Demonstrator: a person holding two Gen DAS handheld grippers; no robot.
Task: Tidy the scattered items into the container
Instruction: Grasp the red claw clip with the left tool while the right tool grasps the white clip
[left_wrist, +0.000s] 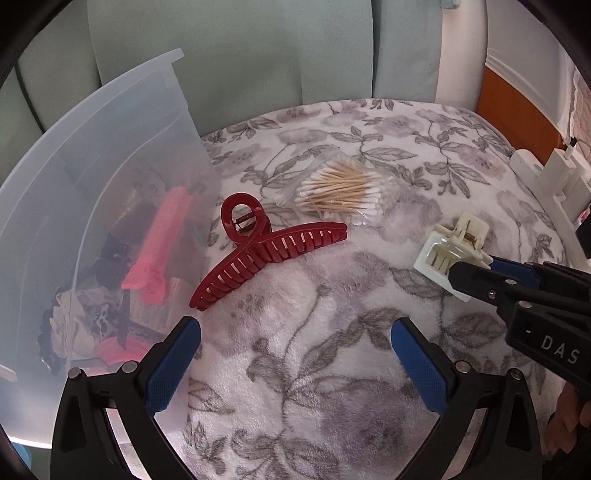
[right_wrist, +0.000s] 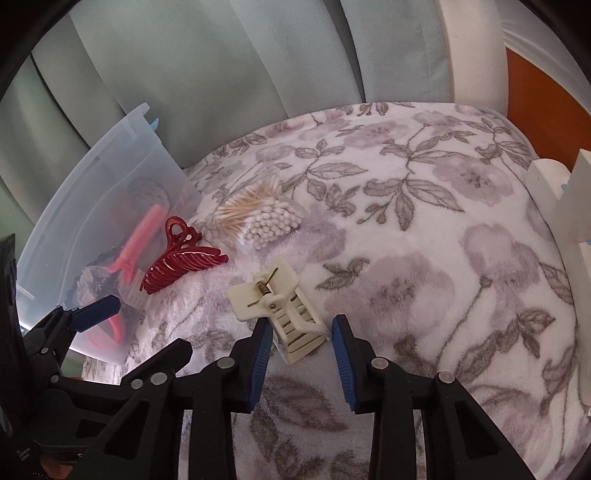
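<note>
1. The right gripper straddled the cream clip on the blanket; its left pad touched, the right stood apart.
2. The left gripper hung open near the red clip.
3. Swabs lay beside the bin.

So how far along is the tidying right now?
Partly done. The translucent plastic bin already holds a pink hair clip and other bits. In hand: the right tongs straddle the cream claw clip, not clearly gripping yet. Left: the dark red claw clip and bag of cotton swabs lie on the floral blanket; left tongs open, empty.
</note>
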